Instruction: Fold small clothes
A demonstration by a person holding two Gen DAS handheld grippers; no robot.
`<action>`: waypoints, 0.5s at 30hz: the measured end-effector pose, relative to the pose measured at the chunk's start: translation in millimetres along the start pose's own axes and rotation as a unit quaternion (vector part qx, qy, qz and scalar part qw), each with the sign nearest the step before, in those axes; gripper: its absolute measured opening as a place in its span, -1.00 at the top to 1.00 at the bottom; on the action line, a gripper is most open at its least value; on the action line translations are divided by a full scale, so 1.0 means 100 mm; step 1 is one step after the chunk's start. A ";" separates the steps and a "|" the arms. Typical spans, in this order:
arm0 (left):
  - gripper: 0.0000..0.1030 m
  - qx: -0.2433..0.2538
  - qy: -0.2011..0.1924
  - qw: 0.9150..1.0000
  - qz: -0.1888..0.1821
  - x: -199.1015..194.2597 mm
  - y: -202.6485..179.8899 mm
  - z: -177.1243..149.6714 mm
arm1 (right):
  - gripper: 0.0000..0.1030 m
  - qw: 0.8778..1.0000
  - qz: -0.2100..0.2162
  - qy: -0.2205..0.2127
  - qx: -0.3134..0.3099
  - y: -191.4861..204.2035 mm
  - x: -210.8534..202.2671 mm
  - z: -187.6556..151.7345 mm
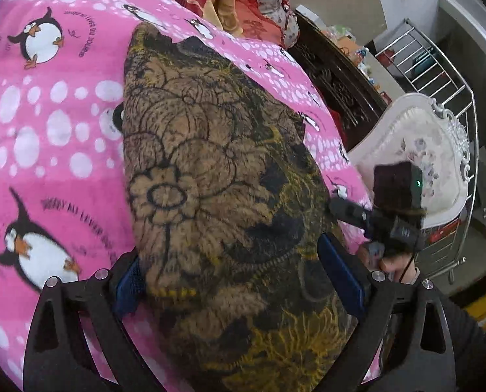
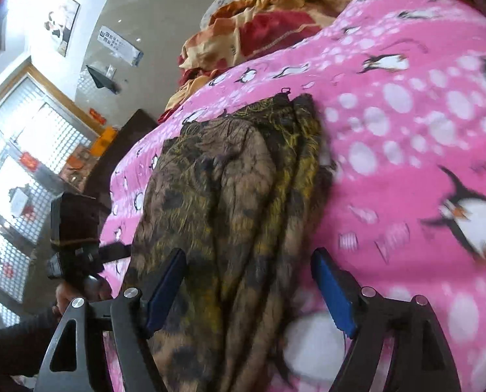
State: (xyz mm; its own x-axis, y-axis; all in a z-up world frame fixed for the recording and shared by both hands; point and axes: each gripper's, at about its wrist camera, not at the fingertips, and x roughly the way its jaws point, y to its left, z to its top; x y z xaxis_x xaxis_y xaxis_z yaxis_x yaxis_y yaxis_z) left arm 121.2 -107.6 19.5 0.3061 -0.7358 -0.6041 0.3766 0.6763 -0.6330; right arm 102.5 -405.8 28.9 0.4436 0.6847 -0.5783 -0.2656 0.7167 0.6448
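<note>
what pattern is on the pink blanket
Cartoon penguins and white spots on the pink blanket, clearest in the left wrist view.

Left gripper [image 1: 241, 271] points down at a slant, jaws spread wide, blue pads [image 1: 340, 274] apart with nothing pinched. Right gripper [image 2: 247, 282] also tilts down, jaws parted, pads [image 2: 332, 290] pressing on nothing. In the left wrist view, the right gripper sits just to the right, a hand [image 1: 394, 266] on its handle. In the right wrist view, a hand [image 2: 79, 290] in a dark sleeve [image 2: 11, 343] holds the left gripper.
</note>
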 end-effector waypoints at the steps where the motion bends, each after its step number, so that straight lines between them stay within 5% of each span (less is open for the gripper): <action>1: -0.86 -0.007 -0.004 1.000 -0.002 0.00 0.00 0.02 | -0.51 1.000 0.004 -0.002 0.004 -0.02 0.04 0.07; 7: -0.73 -0.011 -0.013 1.000 0.002 -0.09 0.05 0.01 | -0.50 1.000 0.010 -0.009 -0.001 -0.02 0.17 0.18; 8: -0.65 -0.015 -0.017 1.000 0.015 -0.10 0.05 -0.01 | -0.32 1.000 0.017 -0.012 0.000 -0.03 0.15 0.18; 9: -0.42 -0.019 -0.021 0.999 0.028 -0.08 0.09 -0.03 | 0.00 1.000 0.026 -0.014 0.008 -0.07 0.13 0.15; 10: -0.09 -0.023 -0.025 0.999 0.042 -0.09 0.11 -0.04 | 0.12 0.999 0.027 -0.018 0.018 -0.11 0.10 0.12; 13: 0.48 -0.055 -0.039 0.995 0.067 -0.14 0.21 -0.06 | 0.31 1.000 0.013 -0.020 0.020 -0.11 0.11 0.12; 15: 0.59 -0.076 -0.052 0.993 0.067 -0.17 0.23 -0.08 | 0.41 1.000 0.003 -0.018 0.012 -0.06 0.14 0.15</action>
State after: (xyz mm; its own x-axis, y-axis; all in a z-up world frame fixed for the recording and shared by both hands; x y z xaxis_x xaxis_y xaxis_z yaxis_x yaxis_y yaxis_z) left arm 117.8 -79.0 11.5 0.4354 -0.6329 -0.6402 0.1915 0.7600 -0.6211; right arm 123.4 -402.8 24.8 0.4729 0.6840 -0.5555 -0.2492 0.7085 0.6602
